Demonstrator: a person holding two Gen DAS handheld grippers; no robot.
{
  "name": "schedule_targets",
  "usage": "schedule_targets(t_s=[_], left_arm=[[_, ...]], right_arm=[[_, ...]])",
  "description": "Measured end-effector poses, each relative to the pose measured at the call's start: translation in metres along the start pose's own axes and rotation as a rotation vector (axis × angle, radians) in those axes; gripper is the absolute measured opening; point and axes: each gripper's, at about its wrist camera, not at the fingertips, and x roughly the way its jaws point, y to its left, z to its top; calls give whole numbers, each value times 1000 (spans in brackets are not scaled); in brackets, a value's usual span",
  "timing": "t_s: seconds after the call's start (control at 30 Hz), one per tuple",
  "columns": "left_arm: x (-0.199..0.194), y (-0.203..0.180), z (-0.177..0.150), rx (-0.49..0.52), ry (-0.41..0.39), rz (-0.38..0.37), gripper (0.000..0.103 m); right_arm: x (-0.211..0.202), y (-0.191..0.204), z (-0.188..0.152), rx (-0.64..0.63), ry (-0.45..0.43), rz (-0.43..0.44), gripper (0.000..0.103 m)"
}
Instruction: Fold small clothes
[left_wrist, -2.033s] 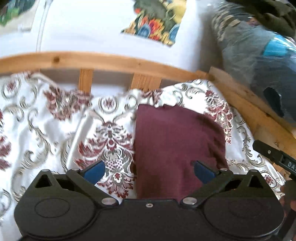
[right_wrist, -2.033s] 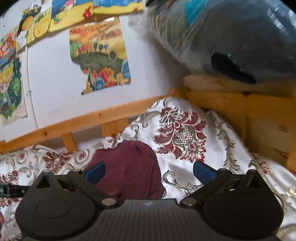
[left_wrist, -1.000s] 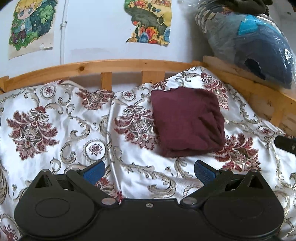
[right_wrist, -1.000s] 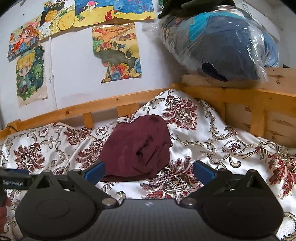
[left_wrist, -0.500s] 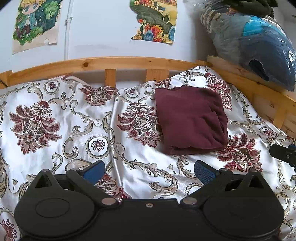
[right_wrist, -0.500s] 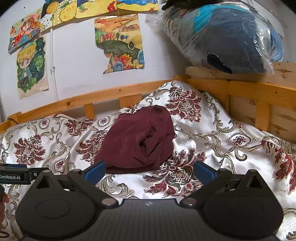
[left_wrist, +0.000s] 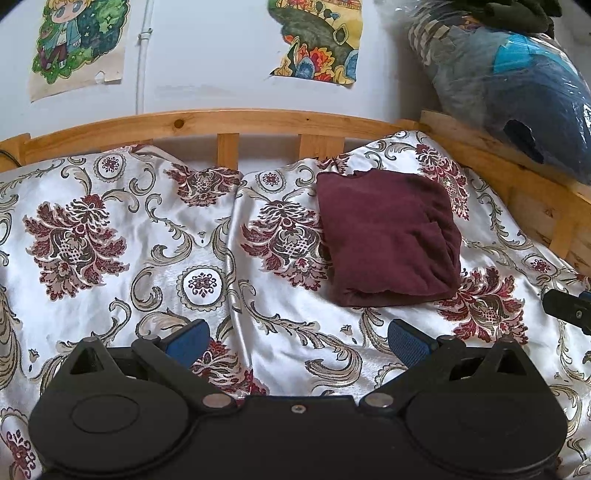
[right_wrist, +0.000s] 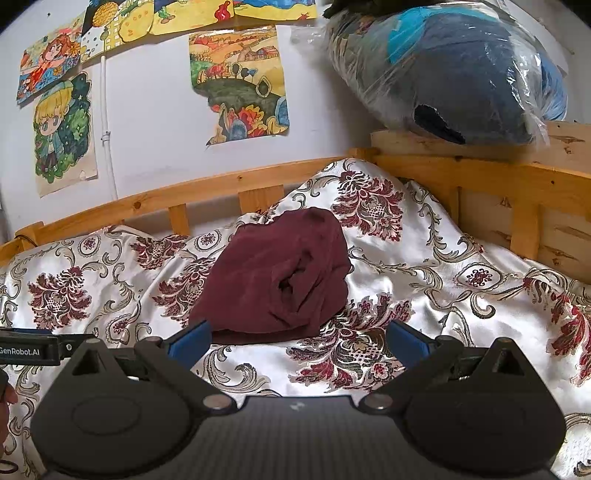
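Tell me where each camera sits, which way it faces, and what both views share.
Left wrist: on the left hand-held gripper, facing forward over the patterned bedspread to the folded maroon garment; own open fingers show.
Right wrist: on the right hand-held gripper, facing the same garment from further right; own open fingers show.
Shared: garment, bedspread, wooden bed rail, wall drawings.

Bedspread (left_wrist: 140, 206) lies open leftward (wooden rail (left_wrist: 207, 123) bounds it behind).

One folded maroon garment (left_wrist: 388, 240), two grippers, perhaps five wall drawings (right_wrist: 240, 85) (some cropped).
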Motion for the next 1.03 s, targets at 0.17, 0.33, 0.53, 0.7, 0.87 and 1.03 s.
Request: schedule_targets(t_s=[0.17, 0.33, 0.53, 0.7, 0.87, 1.03], left_arm=[[0, 0, 0, 0, -1, -2, 102], [4, -1, 1, 20, 41, 15, 102], [5, -3, -2, 34, 46, 43, 102], [4, -4, -1, 42, 42, 45, 102], [3, -6, -2, 48, 39, 37, 102], [3, -6, -2, 45, 46, 31, 102]], right_arm=[[0, 0, 0, 0, 0, 0, 103], [1, 0, 0, -2, 3, -1, 103], [2, 2, -3, -7, 9, 0, 103], [2, 2, -4, -7, 12, 1, 103], [3, 1, -3, -7, 17, 2, 103], [3, 1, -3, -7, 20, 1, 103]])
